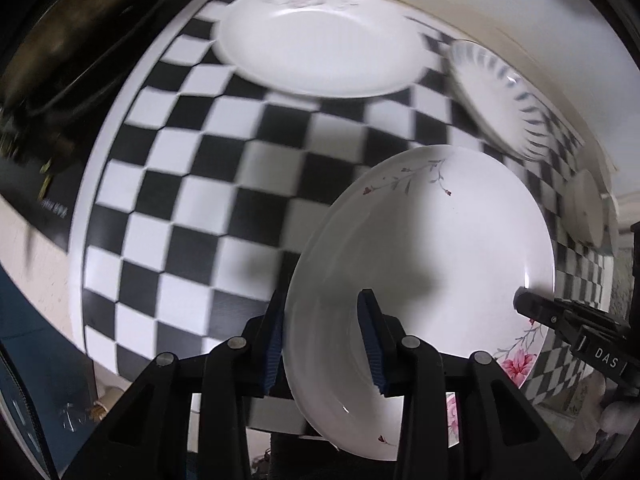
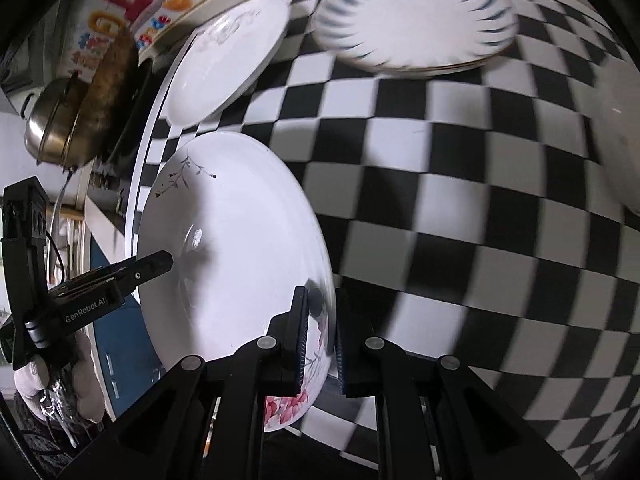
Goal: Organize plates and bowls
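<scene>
A white floral plate (image 1: pixel 432 264) with pink flowers is held above the checkered cloth (image 1: pixel 192 184), tilted. My left gripper (image 1: pixel 324 344) is shut on its left rim. My right gripper (image 2: pixel 322 332) is shut on its opposite rim, by the pink flowers; the plate (image 2: pixel 240 264) fills the left of the right wrist view. The right gripper's tip (image 1: pixel 536 308) shows in the left wrist view. The left gripper's tip (image 2: pixel 152 264) shows in the right wrist view. A plain white plate (image 1: pixel 320 36) lies at the back. A blue-striped plate (image 2: pixel 412 20) lies beside it.
A white bowl (image 1: pixel 584 208) stands at the cloth's far right edge; it shows blurred in the right wrist view (image 2: pixel 620 136). A brass pot (image 2: pixel 76 112) and a dark pan (image 1: pixel 60 60) sit on the stove beyond the cloth's left edge. A wall runs behind the plates.
</scene>
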